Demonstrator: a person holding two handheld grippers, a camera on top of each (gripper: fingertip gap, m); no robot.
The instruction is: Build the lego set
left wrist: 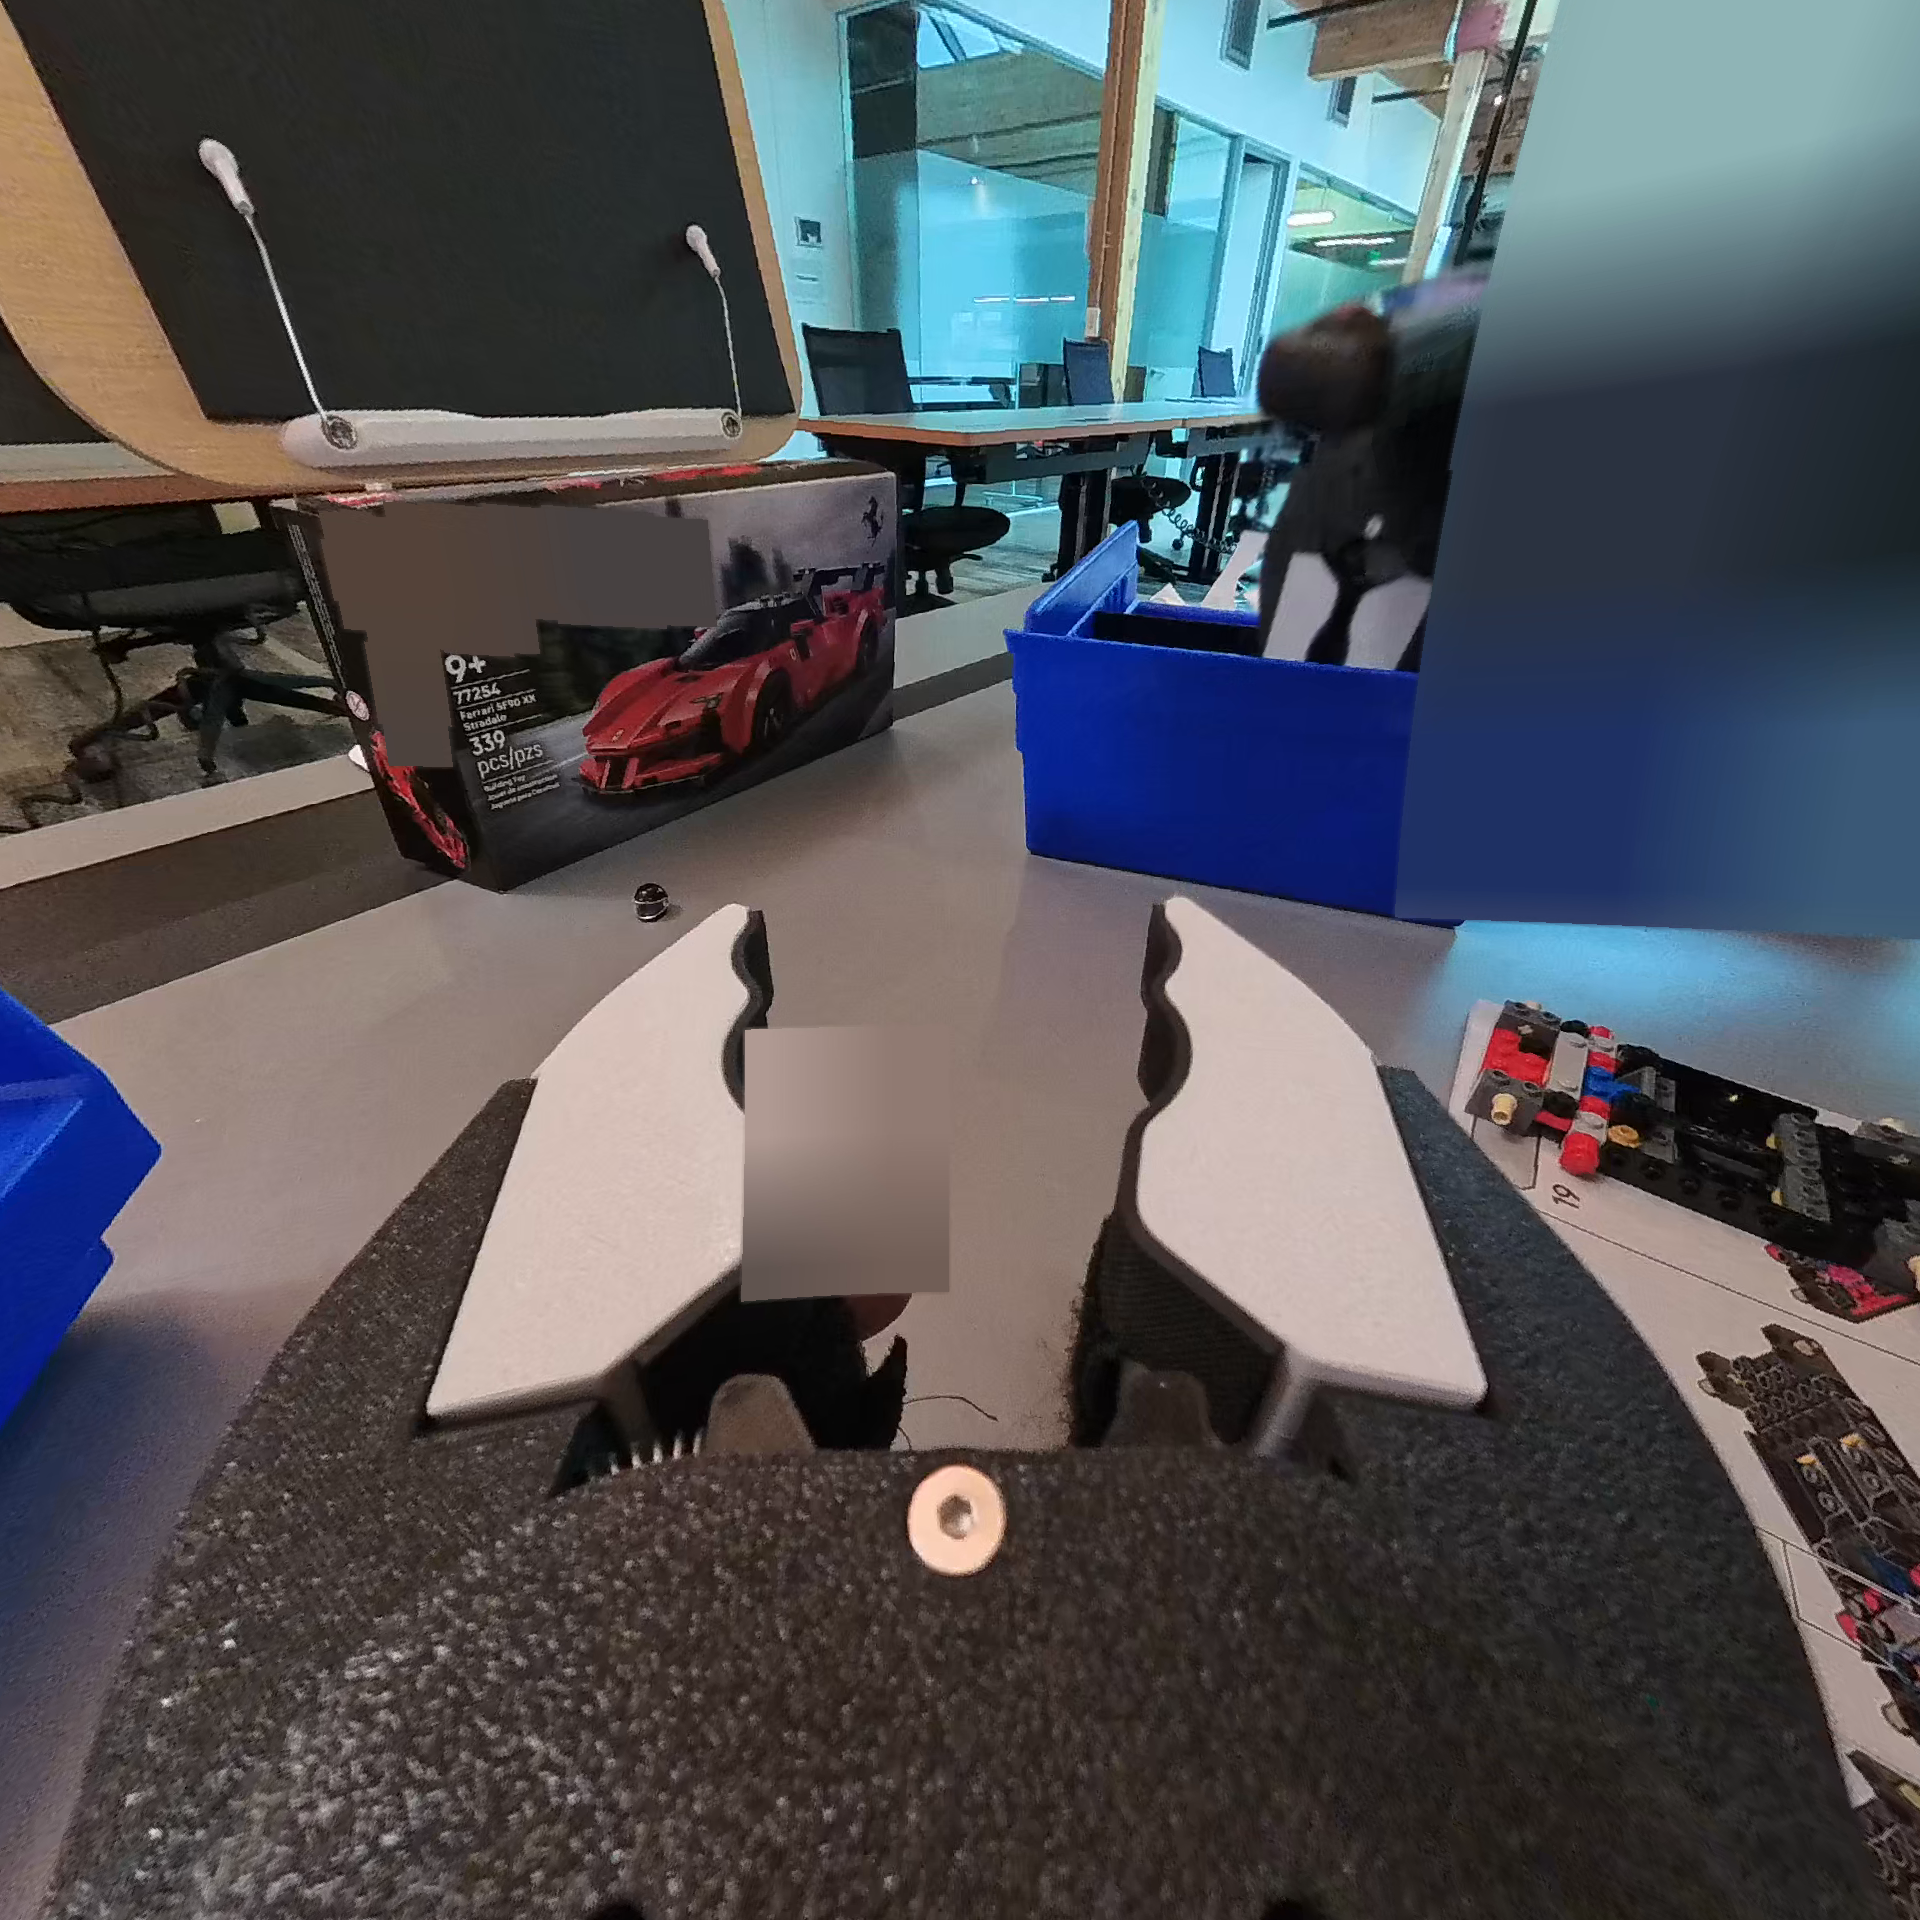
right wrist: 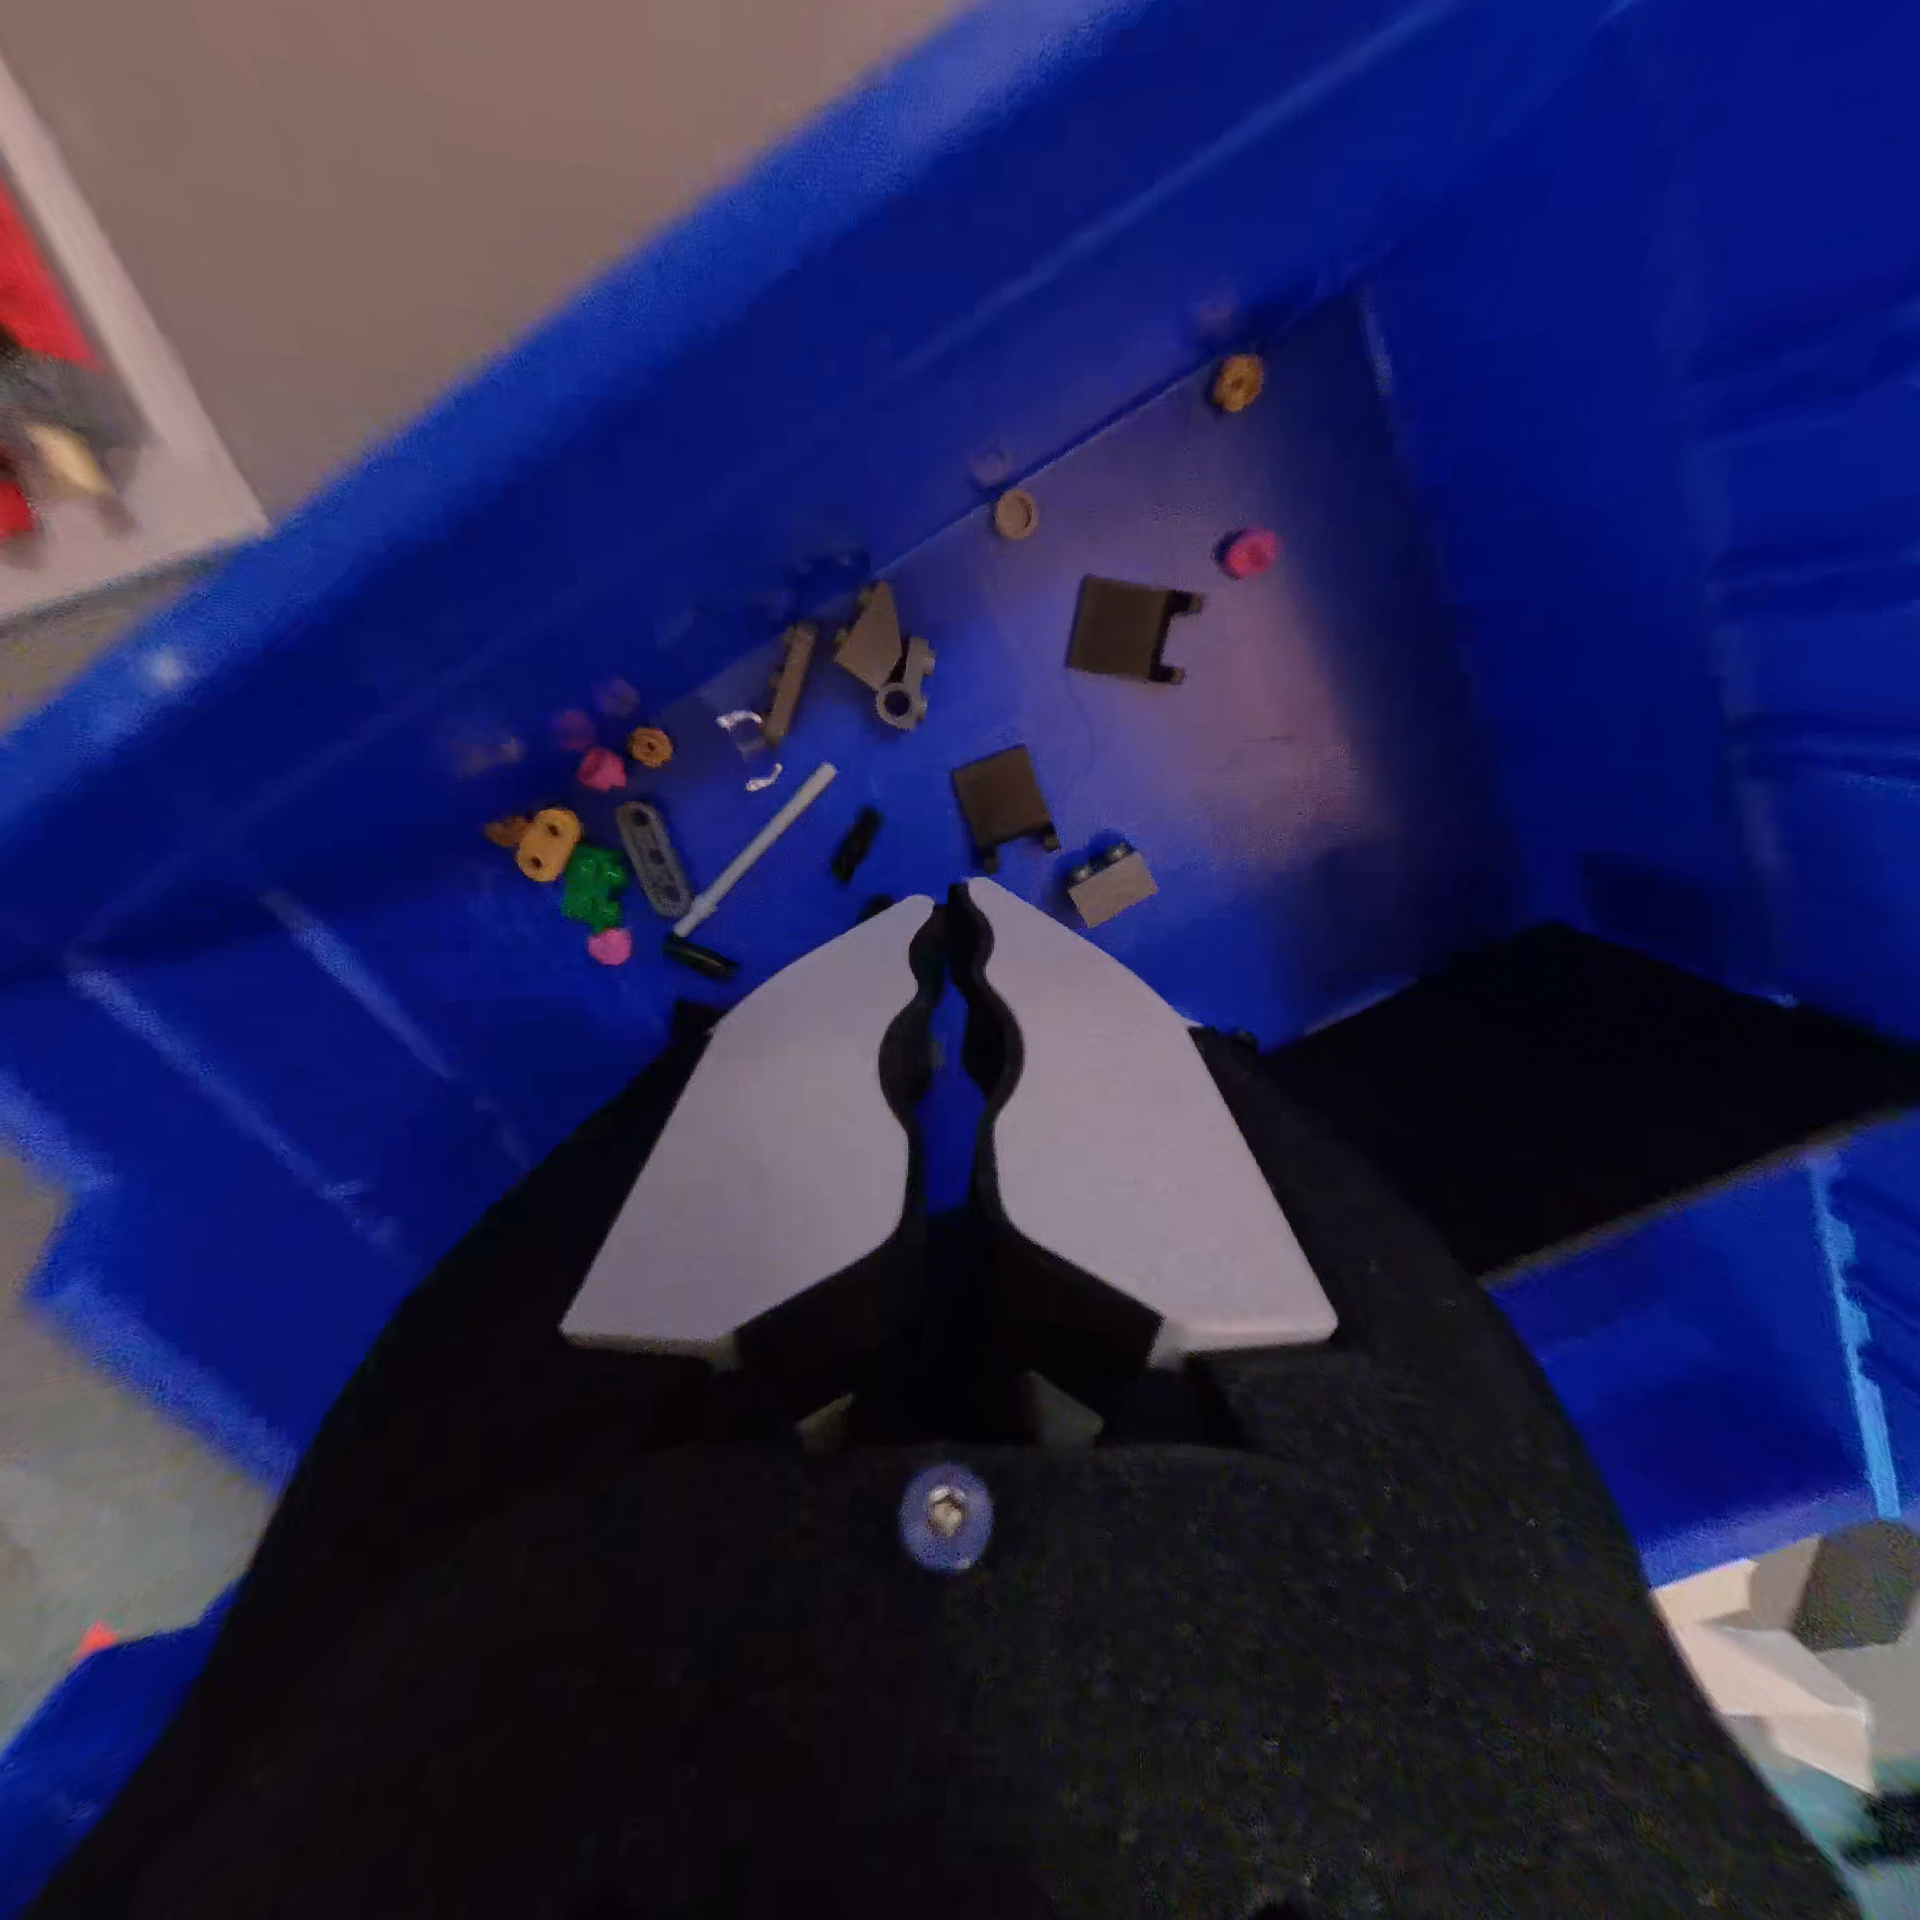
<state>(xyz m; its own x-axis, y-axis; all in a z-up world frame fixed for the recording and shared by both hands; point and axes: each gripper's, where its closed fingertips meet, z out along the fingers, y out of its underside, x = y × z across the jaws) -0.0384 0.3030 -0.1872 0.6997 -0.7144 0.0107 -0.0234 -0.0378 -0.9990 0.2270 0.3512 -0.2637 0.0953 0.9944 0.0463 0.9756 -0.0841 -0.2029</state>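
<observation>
In the left wrist view my left gripper (left wrist: 956,920) is open and empty, low over the grey table (left wrist: 914,862). A partly built black and red lego chassis (left wrist: 1704,1122) lies on the open instruction booklet (left wrist: 1662,1351) to its right. In the right wrist view my right gripper (right wrist: 951,899) is shut, with nothing visible between the tips, inside a blue bin (right wrist: 727,416). It hangs above loose pieces: two black clip tiles (right wrist: 1127,627), a dark grey brick (right wrist: 1112,883), a white bar (right wrist: 755,850), a green piece (right wrist: 594,883) and small pink and orange rounds.
The lego set box (left wrist: 644,675) stands at the back of the table, with a small black round piece (left wrist: 649,902) in front of it. A blue bin (left wrist: 1205,769) stands back right, another blue bin (left wrist: 52,1174) at the left edge. A black compartment (right wrist: 1558,1091) adjoins the pieces. The tips of one gripper are about 30 cm away from the tips of the other. The white bar (right wrist: 755,850) is about 4 cm from my right fingertips and 25 cm from my left.
</observation>
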